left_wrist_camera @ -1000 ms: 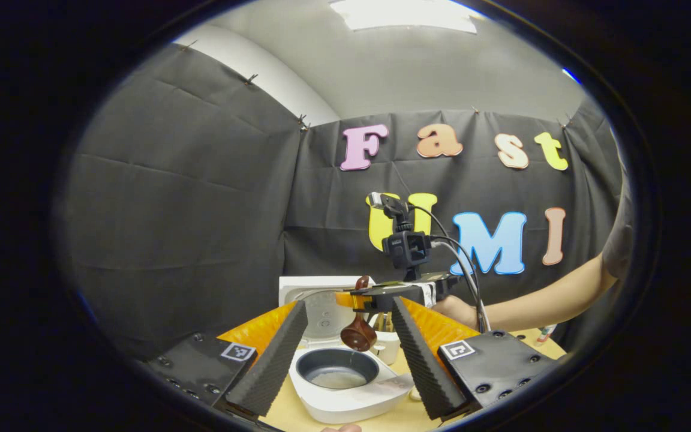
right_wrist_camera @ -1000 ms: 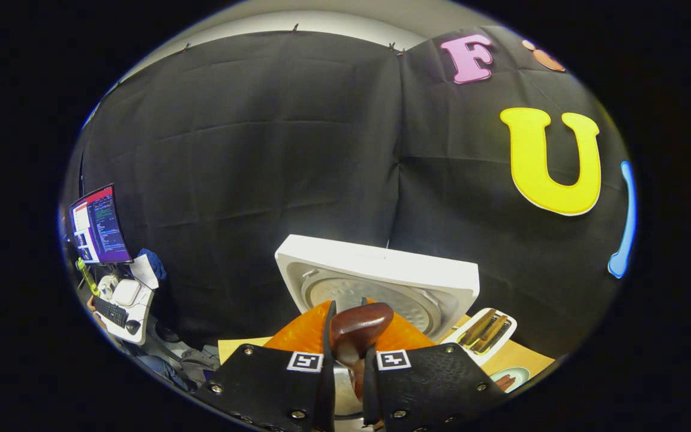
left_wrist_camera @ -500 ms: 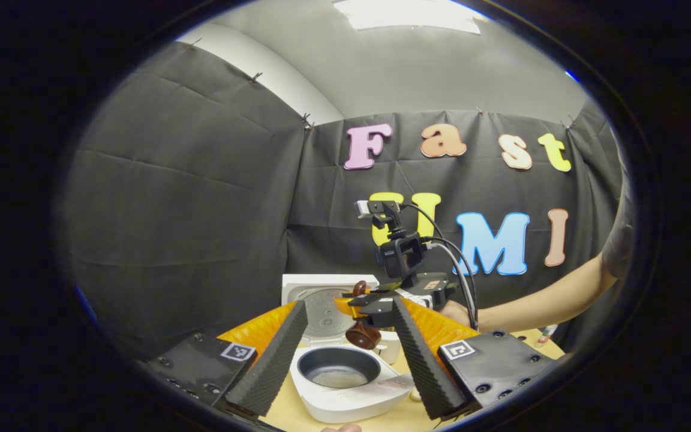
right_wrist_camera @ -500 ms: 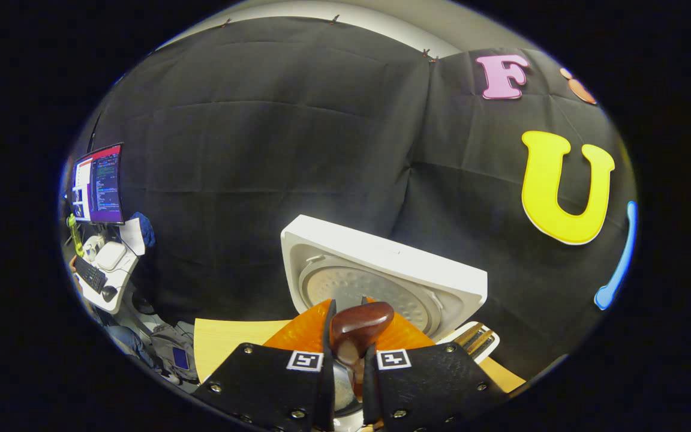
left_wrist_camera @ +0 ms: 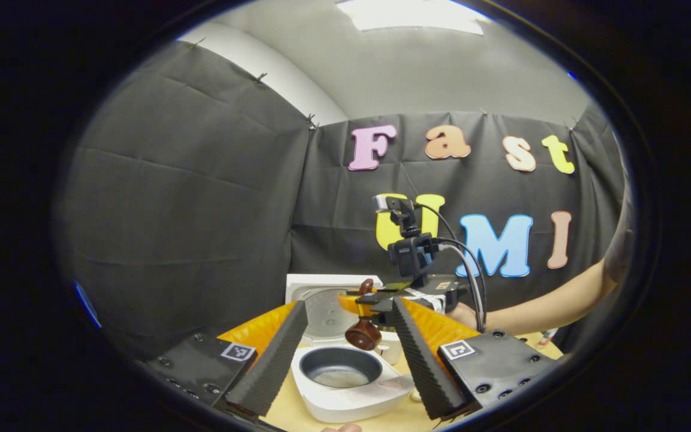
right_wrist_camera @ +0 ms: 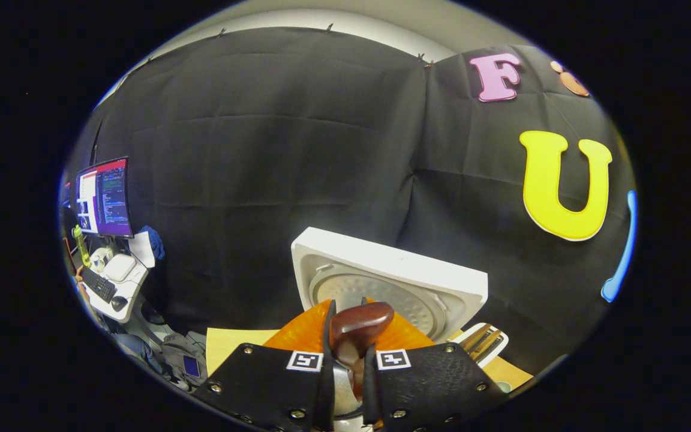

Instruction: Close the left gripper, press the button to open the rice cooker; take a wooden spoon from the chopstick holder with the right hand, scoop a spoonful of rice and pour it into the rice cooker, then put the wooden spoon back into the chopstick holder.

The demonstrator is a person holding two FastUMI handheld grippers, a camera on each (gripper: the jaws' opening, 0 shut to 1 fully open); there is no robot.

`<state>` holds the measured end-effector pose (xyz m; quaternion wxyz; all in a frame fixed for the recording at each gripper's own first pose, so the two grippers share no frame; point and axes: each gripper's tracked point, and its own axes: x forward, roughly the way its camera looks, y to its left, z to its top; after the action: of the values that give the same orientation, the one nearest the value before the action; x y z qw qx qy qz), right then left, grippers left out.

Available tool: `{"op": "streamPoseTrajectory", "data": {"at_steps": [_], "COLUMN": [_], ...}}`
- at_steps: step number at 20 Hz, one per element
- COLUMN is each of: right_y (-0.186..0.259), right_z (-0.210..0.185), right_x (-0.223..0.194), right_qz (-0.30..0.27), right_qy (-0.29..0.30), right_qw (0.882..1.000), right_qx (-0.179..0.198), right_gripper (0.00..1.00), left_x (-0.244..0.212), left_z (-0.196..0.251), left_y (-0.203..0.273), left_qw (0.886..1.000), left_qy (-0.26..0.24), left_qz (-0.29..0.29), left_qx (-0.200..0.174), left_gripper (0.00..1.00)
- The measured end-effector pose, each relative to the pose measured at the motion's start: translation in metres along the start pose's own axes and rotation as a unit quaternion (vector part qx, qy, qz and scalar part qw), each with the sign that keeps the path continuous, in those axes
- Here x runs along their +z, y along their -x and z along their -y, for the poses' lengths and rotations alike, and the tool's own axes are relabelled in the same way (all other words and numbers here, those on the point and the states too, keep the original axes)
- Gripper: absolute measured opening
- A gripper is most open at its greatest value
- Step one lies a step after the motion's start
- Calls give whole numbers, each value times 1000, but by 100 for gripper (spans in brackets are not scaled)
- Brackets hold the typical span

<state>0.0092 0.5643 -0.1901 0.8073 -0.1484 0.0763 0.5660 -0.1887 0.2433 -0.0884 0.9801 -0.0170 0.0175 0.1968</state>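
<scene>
Table [left_wrist_camera: 297, 414]: its pale wooden top is carrying the rice cooker at 6 o'clock in the left gripper view.
Rice cooker [left_wrist_camera: 345, 399]: it is standing open, its lid [right_wrist_camera: 390, 282] tilting up at the back and its dark inner pot [left_wrist_camera: 338, 367] showing pale rice at the bottom.
Left gripper [left_wrist_camera: 348, 354]: its fingers are standing wide apart, gripping nothing, framing the cooker.
Right gripper [right_wrist_camera: 345, 354]: its fingers are pressing together on the wooden spoon's handle; in the left gripper view it is hovering above the cooker's far rim.
Wooden spoon [left_wrist_camera: 362, 333]: its bowl is hanging down just above the pot's far edge, at about 1 o'clock from the pot.
Chopstick holder [right_wrist_camera: 482, 343]: it is sitting at 4 o'clock from the lid, with wooden utensils inside.
</scene>
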Motion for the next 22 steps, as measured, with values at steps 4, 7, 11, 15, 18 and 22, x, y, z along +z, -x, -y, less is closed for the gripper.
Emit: {"op": "streamPoseTrajectory", "data": {"at_steps": [4, 7, 11, 15, 18, 22], "right_y": [24, 50, 89, 134, 173, 225], "right_z": [13, 36, 72, 106, 128, 158], "right_x": [17, 34, 44, 52, 54, 48], "right_qz": [22, 43, 55, 65, 75, 87], "right_qy": [-57, -100, -130, -147, -153, -183], "right_qw": [998, 994, 989, 983, 977, 963], "right_qx": [-1, -13, -47, -92, -128, -179], "right_gripper": [18, 18, 18, 18, 18, 18], "left_x": [0, 1, 0, -3, -3, -3], "left_z": [10, 23, 45, 65, 84, 108], "left_y": [-3, -8, -16, -33, -39, -52], "left_qw": [1000, 999, 998, 995, 992, 987], "left_qy": [-7, -10, -19, -16, -17, -20], "left_qz": [-3, -5, -10, -13, -13, -12], "left_qx": [-12, -31, -63, -96, -124, -157], "left_gripper": [97, 94, 99, 96, 99, 99]}}
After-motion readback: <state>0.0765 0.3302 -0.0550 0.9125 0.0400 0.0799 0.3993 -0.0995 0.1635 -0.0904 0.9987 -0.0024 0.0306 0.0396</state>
